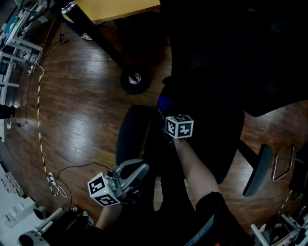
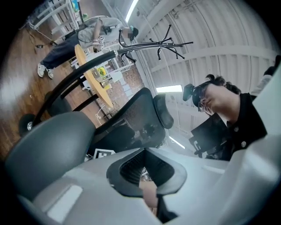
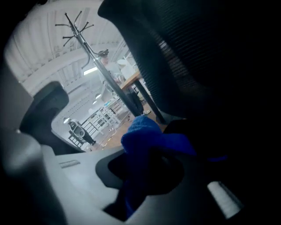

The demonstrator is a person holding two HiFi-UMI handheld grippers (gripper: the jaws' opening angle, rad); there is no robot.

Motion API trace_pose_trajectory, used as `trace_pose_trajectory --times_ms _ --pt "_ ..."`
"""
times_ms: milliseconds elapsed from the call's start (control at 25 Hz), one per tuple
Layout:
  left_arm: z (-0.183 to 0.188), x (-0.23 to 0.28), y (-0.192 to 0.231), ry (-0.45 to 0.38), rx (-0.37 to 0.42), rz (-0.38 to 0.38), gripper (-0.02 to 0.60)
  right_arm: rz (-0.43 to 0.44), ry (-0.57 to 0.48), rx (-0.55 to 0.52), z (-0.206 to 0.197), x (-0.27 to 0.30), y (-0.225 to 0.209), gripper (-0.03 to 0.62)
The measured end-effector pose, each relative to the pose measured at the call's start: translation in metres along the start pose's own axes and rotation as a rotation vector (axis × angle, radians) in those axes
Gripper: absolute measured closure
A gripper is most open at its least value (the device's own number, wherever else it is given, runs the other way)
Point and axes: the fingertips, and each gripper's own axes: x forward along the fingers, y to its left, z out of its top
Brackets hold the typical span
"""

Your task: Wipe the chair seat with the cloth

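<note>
The black office chair's seat (image 1: 214,137) fills the middle of the head view, very dark. My right gripper (image 1: 167,109) reaches over its left part and is shut on a blue cloth (image 1: 163,102). In the right gripper view the bunched cloth (image 3: 147,134) sits between the jaws of the right gripper (image 3: 149,156), just below the chair's mesh backrest (image 3: 184,57). My left gripper (image 1: 138,168) hangs nearer me, beside the left armrest (image 1: 131,135), off the seat. In its own view the left gripper (image 2: 144,151) is shut on nothing and points up past the backrest (image 2: 131,118).
A yellow table (image 1: 120,8) with a black leg and caster (image 1: 135,79) stands at the top. Cables (image 1: 38,96) and a power strip (image 1: 51,180) lie on the wooden floor at left. The right armrest (image 1: 256,170) and a chrome frame (image 1: 281,166) are at right.
</note>
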Motion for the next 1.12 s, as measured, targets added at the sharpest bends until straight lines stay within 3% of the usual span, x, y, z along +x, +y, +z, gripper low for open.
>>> trace_pose_trajectory --times_ms 160,280,400,800,1000,1120 --pt "0.005 -0.021 0.004 -0.028 0.002 0.028 0.581 -0.054 0.070 -0.121 -0.027 0.022 0.003 0.533" --pt "0.009 -0.027 0.006 -0.025 0.007 0.030 0.581 -0.054 0.055 -0.118 -0.025 0.021 0.002 0.533" --pt "0.010 -0.022 0.004 -0.016 0.009 0.009 0.581 -0.111 0.031 -0.104 -0.024 0.007 -0.021 0.533" --pt "-0.015 0.026 -0.007 0.127 0.005 -0.095 0.581 -0.495 -0.053 0.111 -0.048 -0.167 -0.205 0.533" --pt "-0.032 0.057 -0.027 0.196 0.001 -0.173 0.581 -0.617 -0.033 0.114 -0.052 -0.254 -0.251 0.533" --pt "-0.039 0.072 -0.032 0.222 0.004 -0.193 0.581 -0.659 -0.079 0.127 -0.057 -0.282 -0.268 0.534"
